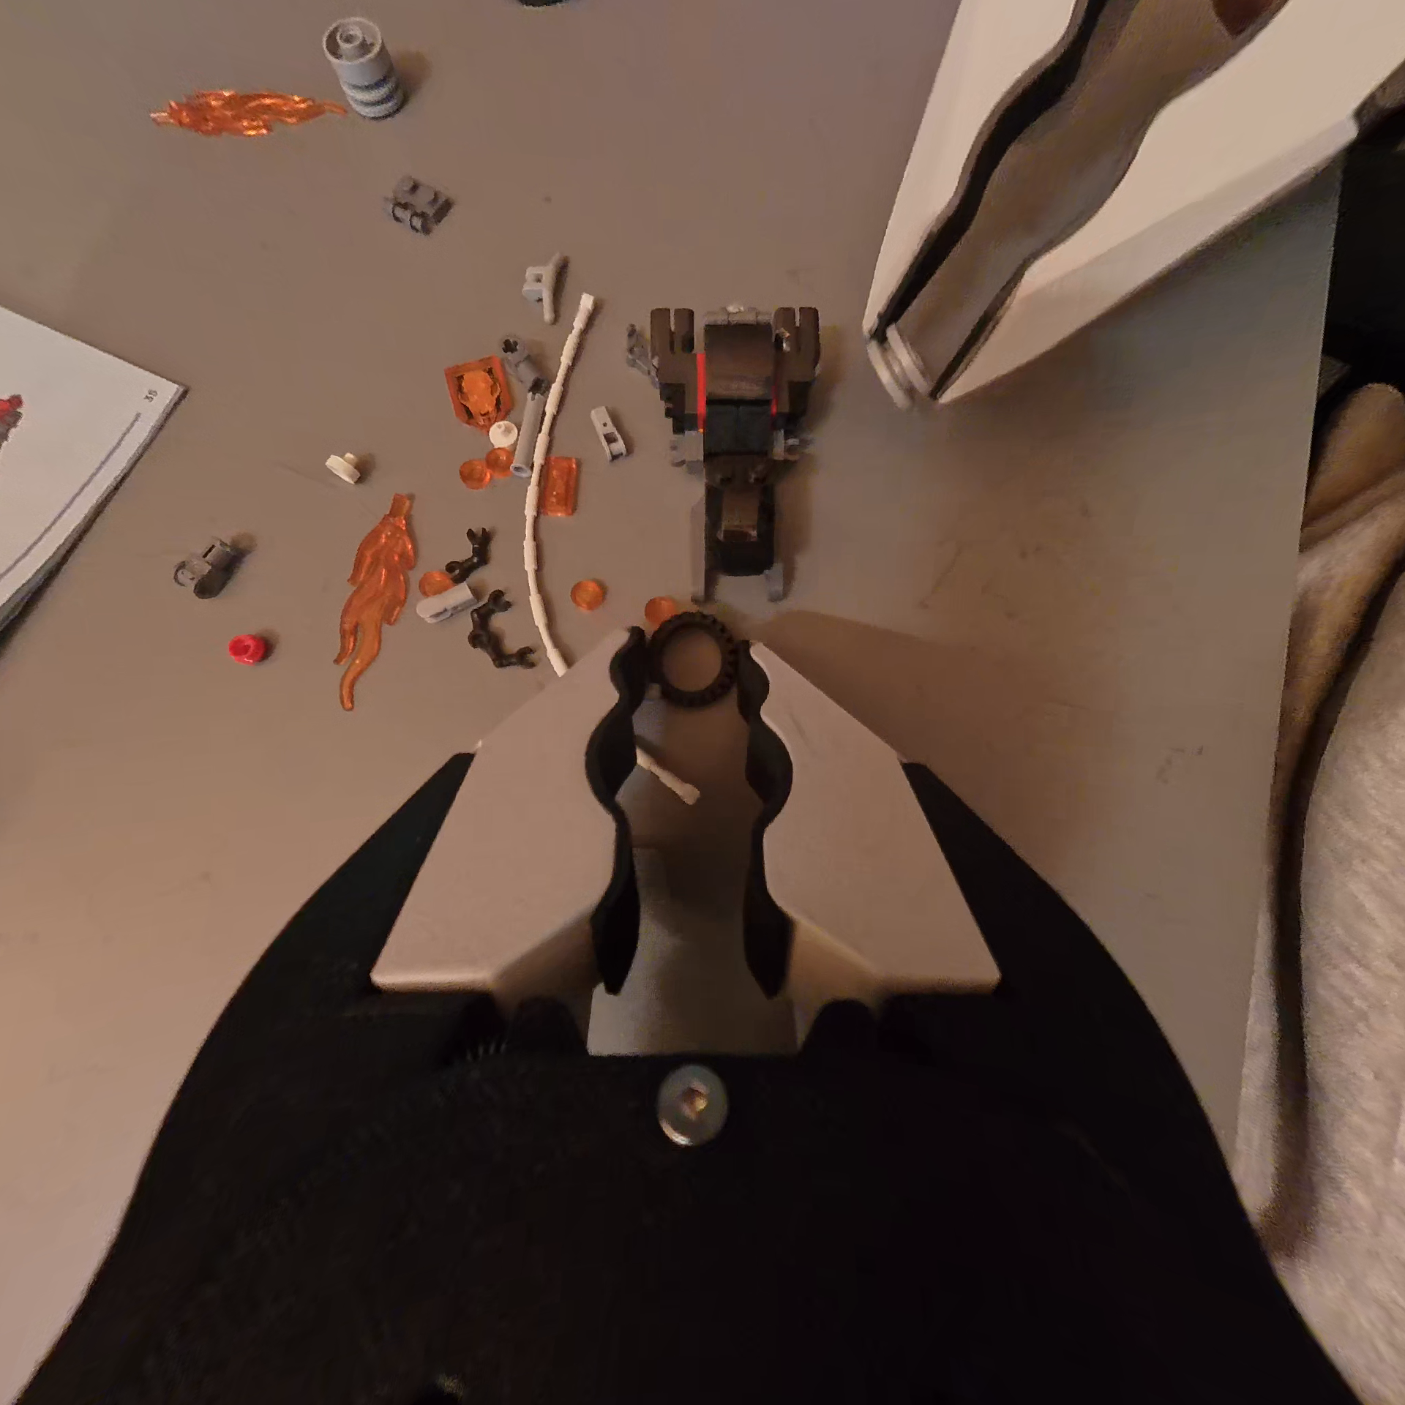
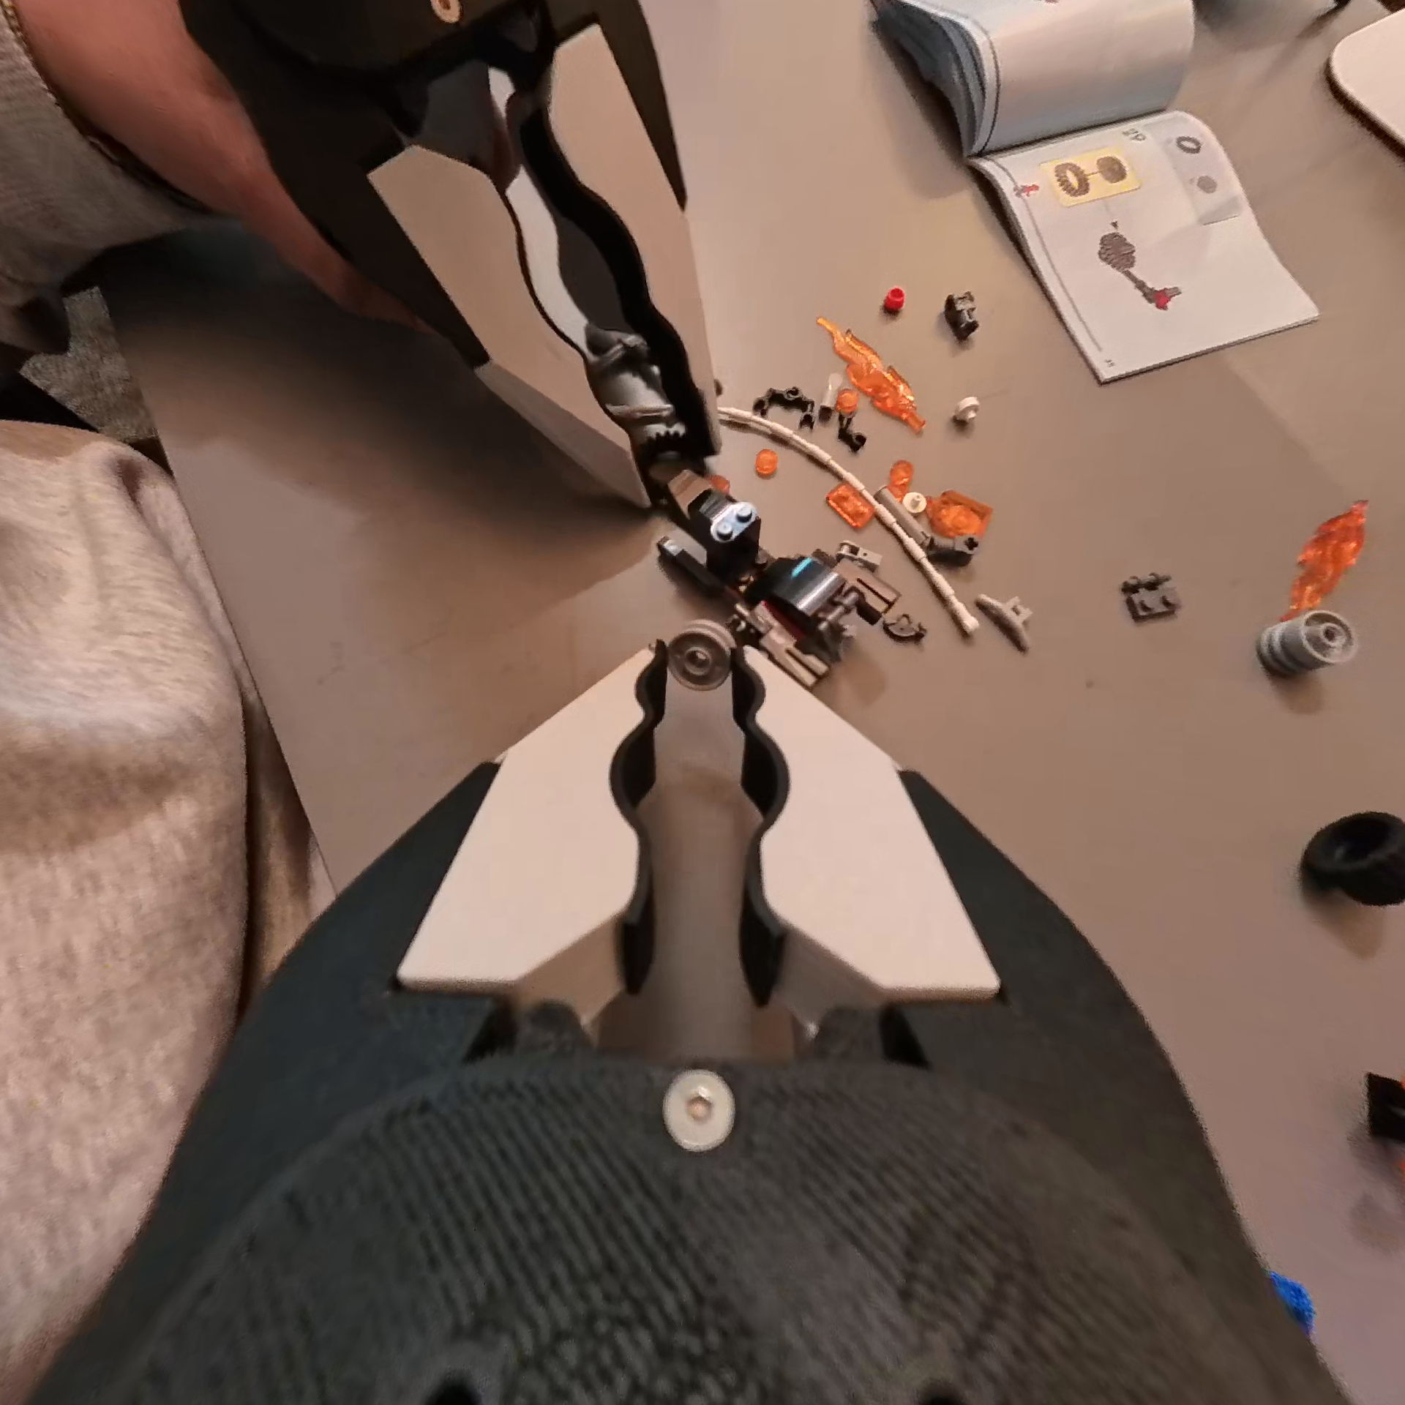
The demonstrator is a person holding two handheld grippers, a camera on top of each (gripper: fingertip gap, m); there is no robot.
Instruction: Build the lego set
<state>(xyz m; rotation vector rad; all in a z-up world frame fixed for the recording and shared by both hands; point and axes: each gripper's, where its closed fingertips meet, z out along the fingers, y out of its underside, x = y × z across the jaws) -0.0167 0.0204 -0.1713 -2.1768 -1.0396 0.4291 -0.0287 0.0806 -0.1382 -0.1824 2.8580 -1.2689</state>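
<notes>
Rubber tyre [image 1: 690, 660], soft and light, sits pinched in your left gripper [image 1: 690, 663]; right gripper [image 2: 701, 658] clamps the rigid grey wheel hub [image 2: 701, 655] by its rim, mid-counter [image 1: 988, 578]. Press gently.

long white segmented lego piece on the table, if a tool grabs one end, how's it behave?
The white segmented piece already lies curved, so it probably flexes and droops from an end grab. Thin with a low profile, so likely light but awkward to pinch off the table. Orange studs nearby may get nudged.
</notes>
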